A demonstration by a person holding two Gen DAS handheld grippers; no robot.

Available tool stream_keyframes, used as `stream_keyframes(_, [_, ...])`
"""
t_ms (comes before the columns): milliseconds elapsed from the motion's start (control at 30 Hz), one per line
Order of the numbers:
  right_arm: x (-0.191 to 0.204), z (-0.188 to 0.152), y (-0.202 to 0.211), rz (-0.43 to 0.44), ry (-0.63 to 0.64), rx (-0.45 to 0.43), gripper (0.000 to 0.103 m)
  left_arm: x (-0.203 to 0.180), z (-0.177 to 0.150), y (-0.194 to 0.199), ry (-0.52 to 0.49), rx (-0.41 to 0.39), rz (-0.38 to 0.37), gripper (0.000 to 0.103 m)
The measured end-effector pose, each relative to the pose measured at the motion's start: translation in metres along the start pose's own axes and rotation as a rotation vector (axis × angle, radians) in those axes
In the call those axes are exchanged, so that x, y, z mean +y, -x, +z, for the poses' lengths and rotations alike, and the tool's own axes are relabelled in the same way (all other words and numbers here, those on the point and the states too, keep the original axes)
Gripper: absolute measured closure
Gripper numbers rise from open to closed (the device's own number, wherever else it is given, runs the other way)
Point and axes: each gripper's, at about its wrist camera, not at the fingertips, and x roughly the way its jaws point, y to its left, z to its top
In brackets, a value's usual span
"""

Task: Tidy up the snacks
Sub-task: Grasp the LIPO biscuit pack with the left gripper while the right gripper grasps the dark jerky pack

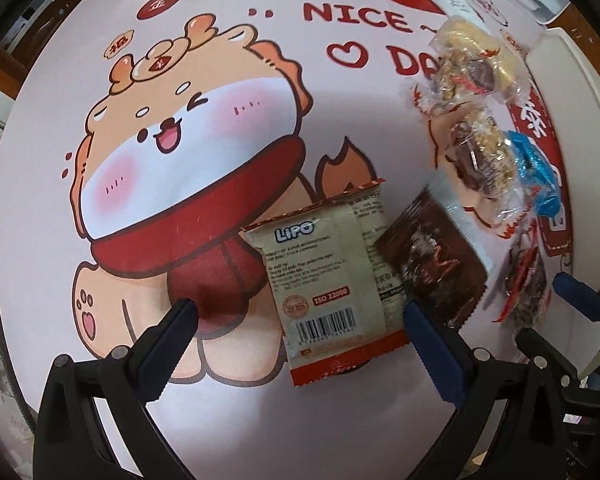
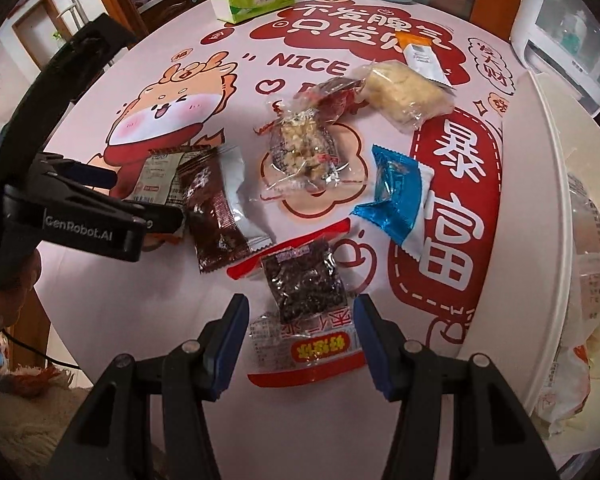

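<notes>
- Left wrist view: my left gripper (image 1: pixel 300 312) hangs over the table with its jaws spread wide, grasping nothing. The Lipo packet (image 1: pixel 332 280) lies flat on the cartoon tablecloth (image 1: pixel 180 140) between the fingers, and neither pad presses it.
- I judge that packet light and crinkly, a slick film pillow with something brittle inside. I would pinch across its narrow width near the middle, gently, rather than at the thin crimped ends.
- It is cream with a barcode and red serrated ends. The brown wrapper (image 1: pixel 432 264) lies just beside it and overlaps its edge, so a grab could catch both.
- Right wrist view: my right gripper (image 2: pixel 300 340) is half parted and straddles the dark-filled packet (image 2: pixel 306 300), which lies on the cloth between the fingers. The pads stand clear of the film, so nothing is held.
- This packet looks soft and lumpy under clear film, light, and likely to slip. I would close on the filled body, not the printed flat flap nearest me.
- Farther out lie the blue-and-white packet (image 2: pixel 396 200) and the clear nut-bar packets (image 2: pixel 304 148), apart from each other. The white bin (image 2: pixel 528 240) at the right edge already holds packets, so I take it as the destination.
</notes>
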Motion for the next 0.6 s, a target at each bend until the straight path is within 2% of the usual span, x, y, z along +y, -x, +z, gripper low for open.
stream_keyframes(267, [-0.009, 0.001, -0.005, 0.008, -0.019, 0.005, 0.048, 0.003, 0.003, -0.007, 0.016, 0.006, -0.001, 0.001])
stream_keyframes(533, [-0.009, 0.006, -0.016, 0.008, -0.015, 0.023, 0.048, -0.008, 0.030, -0.010, 0.040, 0.005, 0.023, 0.001])
stream_keyframes(600, [-0.007, 0.006, -0.018, -0.005, -0.004, 0.021, 0.048, -0.006, 0.030, -0.012, 0.056, 0.010, 0.035, 0.004])
